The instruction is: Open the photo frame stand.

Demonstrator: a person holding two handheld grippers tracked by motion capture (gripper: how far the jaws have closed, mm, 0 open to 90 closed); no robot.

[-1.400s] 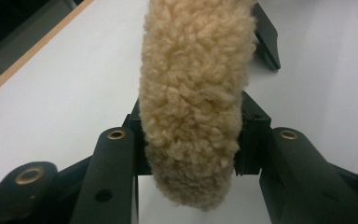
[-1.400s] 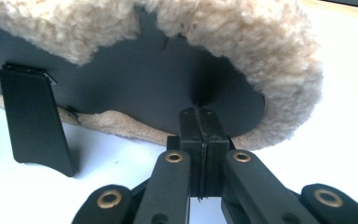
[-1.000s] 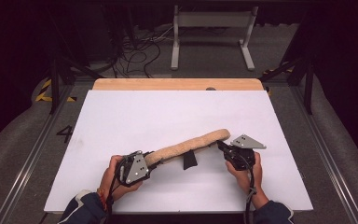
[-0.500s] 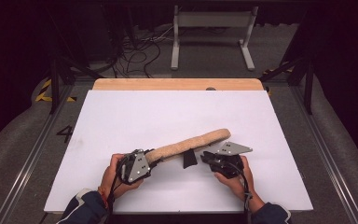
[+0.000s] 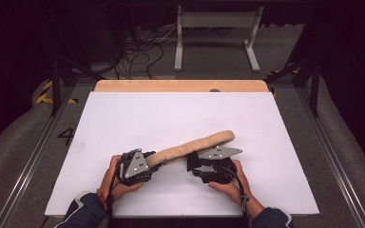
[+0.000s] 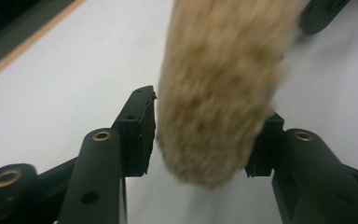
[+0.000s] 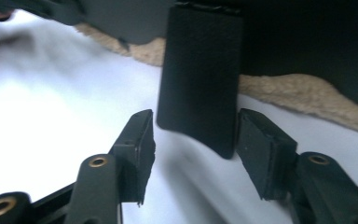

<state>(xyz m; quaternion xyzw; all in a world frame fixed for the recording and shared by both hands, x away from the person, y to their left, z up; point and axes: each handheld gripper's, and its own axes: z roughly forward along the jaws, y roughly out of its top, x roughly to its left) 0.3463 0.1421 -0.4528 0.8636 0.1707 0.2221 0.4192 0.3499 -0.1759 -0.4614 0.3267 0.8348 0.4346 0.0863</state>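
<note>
Opening, both grippers have just widened. The left gripper (image 6: 200, 133) loosely brackets the fleece strip (image 5: 192, 148); the right gripper (image 7: 193, 140), shifted leftward, straddles its black tab (image 7: 200, 79) without clamping.

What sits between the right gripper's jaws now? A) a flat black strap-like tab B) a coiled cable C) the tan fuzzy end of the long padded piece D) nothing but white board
A: in the right gripper view, the flat black strap-like tab hangs between the right gripper jaws, which have just been opening, a gap showing beside the left pad; the tan fuzzy long padded piece lies behind.
</note>
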